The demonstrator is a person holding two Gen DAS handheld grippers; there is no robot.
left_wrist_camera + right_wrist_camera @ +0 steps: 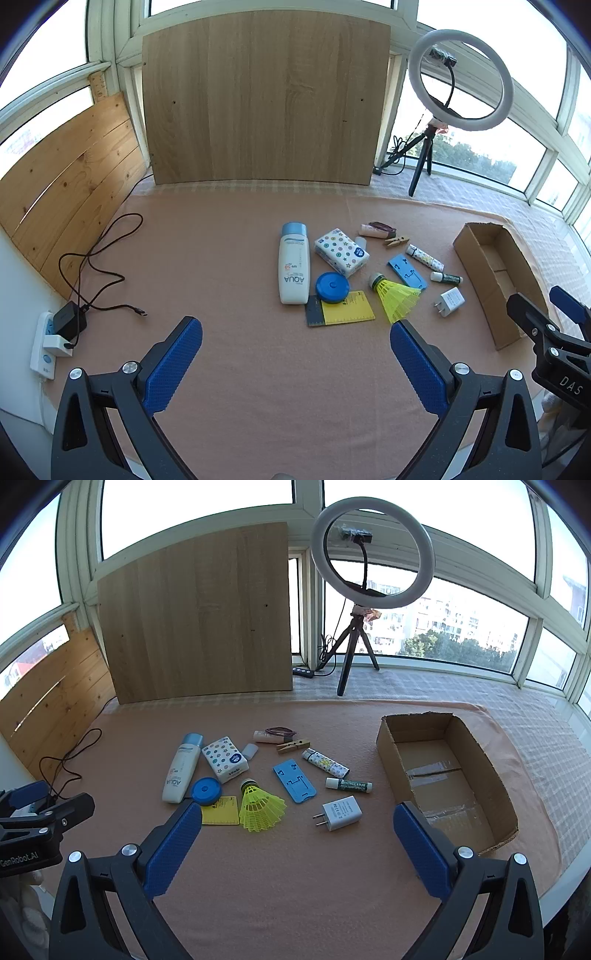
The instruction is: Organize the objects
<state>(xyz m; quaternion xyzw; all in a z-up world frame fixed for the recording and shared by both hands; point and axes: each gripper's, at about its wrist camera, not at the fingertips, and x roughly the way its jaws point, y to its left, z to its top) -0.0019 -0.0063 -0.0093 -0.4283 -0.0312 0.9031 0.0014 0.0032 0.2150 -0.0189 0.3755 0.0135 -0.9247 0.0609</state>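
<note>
Small objects lie on the pink cloth: a white AQUA bottle (293, 266) (181, 770), a patterned tissue pack (341, 252) (226, 758), a blue round case (332, 287) (207, 791), a yellow card (345, 308), a yellow shuttlecock (396, 295) (260, 805), a blue phone stand (294, 781), a white charger (338, 815), a lip balm (349, 785), a clothespin (293, 745). An open cardboard box (443, 771) (495, 273) sits right of them, empty. My left gripper (295, 326) and right gripper (297, 812) are open, empty, held above the near cloth.
A wooden board (264, 96) leans against the window at the back. A ring light on a tripod (371, 554) stands back right. A power strip with a charger and cable (62, 328) lies at the left edge. Wooden planks (66, 177) line the left.
</note>
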